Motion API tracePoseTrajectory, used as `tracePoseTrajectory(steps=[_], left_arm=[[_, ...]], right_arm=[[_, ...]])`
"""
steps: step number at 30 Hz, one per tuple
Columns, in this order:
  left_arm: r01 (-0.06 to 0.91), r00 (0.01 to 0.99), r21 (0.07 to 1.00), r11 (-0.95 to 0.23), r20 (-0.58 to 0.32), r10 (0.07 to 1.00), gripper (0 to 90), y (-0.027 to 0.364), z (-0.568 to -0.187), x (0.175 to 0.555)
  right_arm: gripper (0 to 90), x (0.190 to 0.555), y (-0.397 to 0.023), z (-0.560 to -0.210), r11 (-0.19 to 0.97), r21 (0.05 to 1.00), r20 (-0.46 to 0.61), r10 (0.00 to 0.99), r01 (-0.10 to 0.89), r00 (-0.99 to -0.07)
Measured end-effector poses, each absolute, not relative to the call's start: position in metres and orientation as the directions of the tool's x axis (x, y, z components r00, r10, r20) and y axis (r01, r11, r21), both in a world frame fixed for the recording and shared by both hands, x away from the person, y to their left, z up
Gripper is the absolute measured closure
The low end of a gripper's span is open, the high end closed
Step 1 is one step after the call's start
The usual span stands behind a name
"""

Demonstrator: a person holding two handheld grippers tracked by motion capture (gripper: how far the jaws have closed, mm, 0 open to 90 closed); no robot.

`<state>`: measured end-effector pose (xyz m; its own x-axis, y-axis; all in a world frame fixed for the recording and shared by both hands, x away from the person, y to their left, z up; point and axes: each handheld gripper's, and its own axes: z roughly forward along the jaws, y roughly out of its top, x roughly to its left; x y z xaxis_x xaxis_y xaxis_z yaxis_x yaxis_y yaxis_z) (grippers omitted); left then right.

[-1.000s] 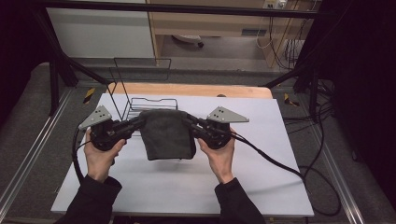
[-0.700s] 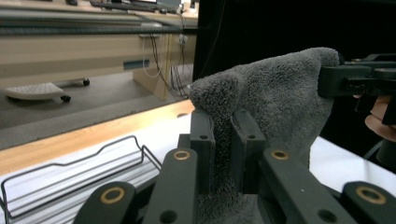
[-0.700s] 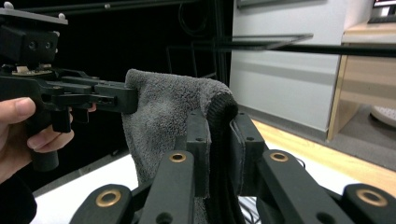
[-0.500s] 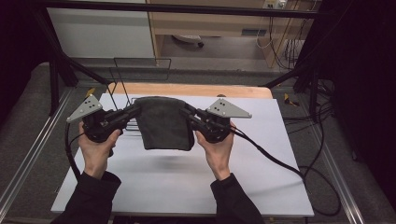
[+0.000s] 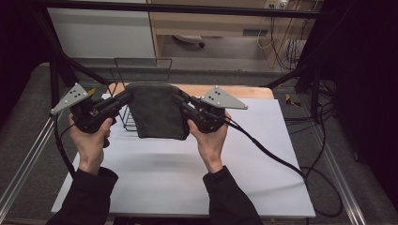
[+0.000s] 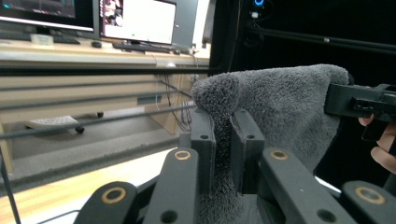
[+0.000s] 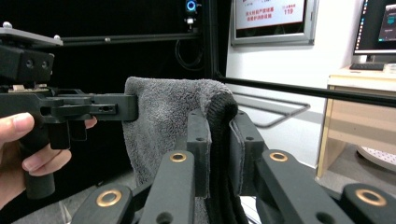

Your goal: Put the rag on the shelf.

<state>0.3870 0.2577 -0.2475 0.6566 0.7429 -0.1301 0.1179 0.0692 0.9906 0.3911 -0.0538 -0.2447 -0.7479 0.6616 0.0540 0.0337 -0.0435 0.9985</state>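
The dark grey towel [image 5: 157, 112] is now carried clear of the white table [image 5: 263, 154], higher than it hung a second ago, when its lower edge was close to the surface. It is stretched between the two grippers and hangs as a folded sheet, in front of the wire rack [image 5: 123, 117] at the table's far left. The left gripper [image 5: 126, 97] is pinched on the towel's upper left corner; in the left gripper view the pile is seen squeezed between the jaws [image 6: 224, 140]. The right gripper [image 5: 180, 101] is pressed together on the opposite corner, the folded edge [image 7: 219, 140] being clamped there. Both grips are kept while the cloth is lifted. Judged from this, the towel is being raised level, probably to be brought over the rack and draped; the height gained looks about enough to clear the top wire.
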Motion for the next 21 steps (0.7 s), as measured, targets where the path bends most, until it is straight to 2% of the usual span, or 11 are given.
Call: tracePoseTrajectory(steps=[21], left_arm=[[0.015,0.621,0.99,0.14,-0.119,0.775,80.9,0.276,-0.203,0.398]], right_arm=[[80.9,0.402,-0.026,-0.199,-0.083,0.995,0.008,0.672,-0.064,-0.741]])
